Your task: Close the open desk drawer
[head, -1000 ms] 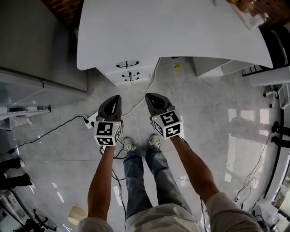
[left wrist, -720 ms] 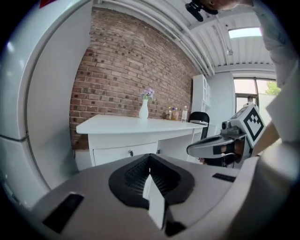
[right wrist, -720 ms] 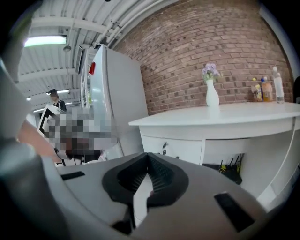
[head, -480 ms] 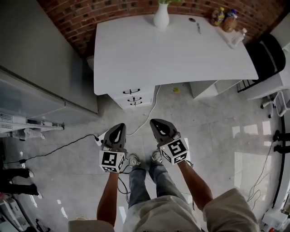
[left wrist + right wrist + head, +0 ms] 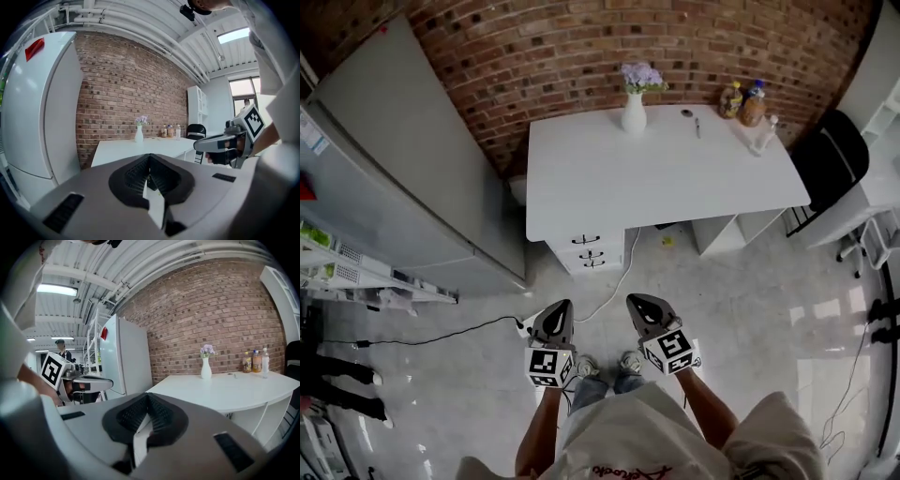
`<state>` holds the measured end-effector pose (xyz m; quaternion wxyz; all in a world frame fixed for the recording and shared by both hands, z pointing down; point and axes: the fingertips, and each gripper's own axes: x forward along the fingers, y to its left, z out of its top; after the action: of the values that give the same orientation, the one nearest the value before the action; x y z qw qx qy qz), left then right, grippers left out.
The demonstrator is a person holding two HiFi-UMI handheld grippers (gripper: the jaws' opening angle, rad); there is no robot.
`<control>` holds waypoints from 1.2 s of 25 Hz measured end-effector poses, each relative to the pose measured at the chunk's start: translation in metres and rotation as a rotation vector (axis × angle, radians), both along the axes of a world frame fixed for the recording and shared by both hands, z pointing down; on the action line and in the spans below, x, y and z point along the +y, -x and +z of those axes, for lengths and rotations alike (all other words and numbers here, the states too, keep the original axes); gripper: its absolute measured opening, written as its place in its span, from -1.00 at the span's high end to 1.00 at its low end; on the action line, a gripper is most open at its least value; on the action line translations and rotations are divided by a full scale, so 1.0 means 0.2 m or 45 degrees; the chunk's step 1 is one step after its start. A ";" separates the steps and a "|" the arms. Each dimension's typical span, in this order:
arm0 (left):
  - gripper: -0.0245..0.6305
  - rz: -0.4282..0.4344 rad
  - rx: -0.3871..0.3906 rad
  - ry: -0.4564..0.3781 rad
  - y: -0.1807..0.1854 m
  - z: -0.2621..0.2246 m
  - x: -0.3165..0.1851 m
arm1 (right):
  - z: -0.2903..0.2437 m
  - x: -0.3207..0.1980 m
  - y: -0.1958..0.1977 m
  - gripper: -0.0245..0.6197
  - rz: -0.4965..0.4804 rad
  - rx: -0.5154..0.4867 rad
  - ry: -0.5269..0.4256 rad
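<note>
Step in hand: the approach — the person stands back from the desk with both grippers held out in front, well apart from it.

Left gripper (image 5: 560,309): jaws together, nothing between them. Right gripper (image 5: 637,305): the same, closed and empty.

The drawer unit (image 5: 589,251) sits under the left end of the white worktop (image 5: 666,178). Its three fronts with dark handles face the person. In the head view no front stands clearly out from the others, so I cannot tell which drawer is open. The gripper views show the worktop but not the drawers.

Next move, as judged: step closer, lower one gripper to drawer height, set the closed jaws against the open front and push it straight in toward the brick wall (image 5: 544,56). No grasp should be needed.

Around: a vase (image 5: 634,112) with flowers and some bottles (image 5: 744,101) stand at the back of the worktop. A fridge (image 5: 403,187) is at left and a black chair (image 5: 830,159) at right.

In the way: a white cable (image 5: 619,277) trails over the floor from beside the drawer unit toward the person's feet — a likely trip risk on the approach. Nothing else lies between.
</note>
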<state>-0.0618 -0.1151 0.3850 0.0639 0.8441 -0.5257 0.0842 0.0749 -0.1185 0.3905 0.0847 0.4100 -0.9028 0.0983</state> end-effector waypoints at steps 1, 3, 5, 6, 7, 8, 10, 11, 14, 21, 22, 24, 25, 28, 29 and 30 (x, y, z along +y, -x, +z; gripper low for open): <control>0.89 -0.008 0.007 -0.012 0.00 -0.04 0.00 | -0.03 0.00 -0.01 0.87 0.004 0.005 -0.012; 0.89 -0.029 0.022 -0.034 0.00 -0.09 0.00 | -0.09 0.00 -0.02 0.87 0.016 0.007 -0.030; 0.89 -0.045 0.030 -0.048 0.01 -0.13 0.02 | -0.13 0.02 -0.03 0.87 0.026 -0.001 -0.040; 0.89 -0.048 0.030 -0.052 0.01 -0.15 0.03 | -0.15 0.02 -0.04 0.87 0.031 -0.005 -0.044; 0.89 -0.047 0.028 -0.057 0.00 -0.16 0.03 | -0.17 0.02 -0.05 0.87 0.037 -0.008 -0.049; 0.89 -0.046 0.026 -0.066 -0.01 -0.18 0.01 | -0.19 0.00 -0.06 0.87 0.043 -0.010 -0.057; 0.89 -0.054 0.024 -0.070 -0.02 -0.20 0.02 | -0.20 -0.01 -0.08 0.87 0.048 -0.015 -0.063; 0.89 -0.064 0.032 -0.059 -0.03 -0.20 0.05 | -0.19 0.01 -0.09 0.87 0.049 -0.017 -0.054; 0.89 -0.090 0.084 -0.023 -0.04 -0.18 0.15 | -0.17 0.08 -0.12 0.87 0.064 -0.024 -0.024; 0.89 -0.053 0.084 0.035 -0.05 -0.12 0.32 | -0.09 0.35 -0.12 0.87 0.077 -0.032 0.042; 0.89 -0.044 0.081 0.030 -0.04 -0.13 0.34 | -0.09 0.39 -0.11 0.87 0.083 -0.029 0.044; 0.89 -0.028 0.081 0.019 -0.04 -0.15 0.38 | -0.10 0.46 -0.10 0.87 0.098 -0.024 0.050; 0.89 -0.018 0.081 0.015 -0.04 -0.16 0.40 | -0.10 0.50 -0.10 0.87 0.106 -0.019 0.053; 0.89 0.006 0.080 0.003 -0.02 -0.17 0.51 | -0.11 0.60 -0.06 0.87 0.117 0.003 0.050; 0.89 0.009 0.084 0.001 -0.01 -0.17 0.55 | -0.10 0.64 -0.04 0.87 0.113 0.010 0.049; 0.89 0.009 0.090 0.001 0.01 -0.17 0.60 | -0.10 0.68 -0.01 0.87 0.108 0.014 0.048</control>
<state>-0.0641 0.0050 0.3511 0.0823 0.8484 -0.5201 0.0547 0.0775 0.0170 0.3699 0.0932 0.4468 -0.8821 0.1165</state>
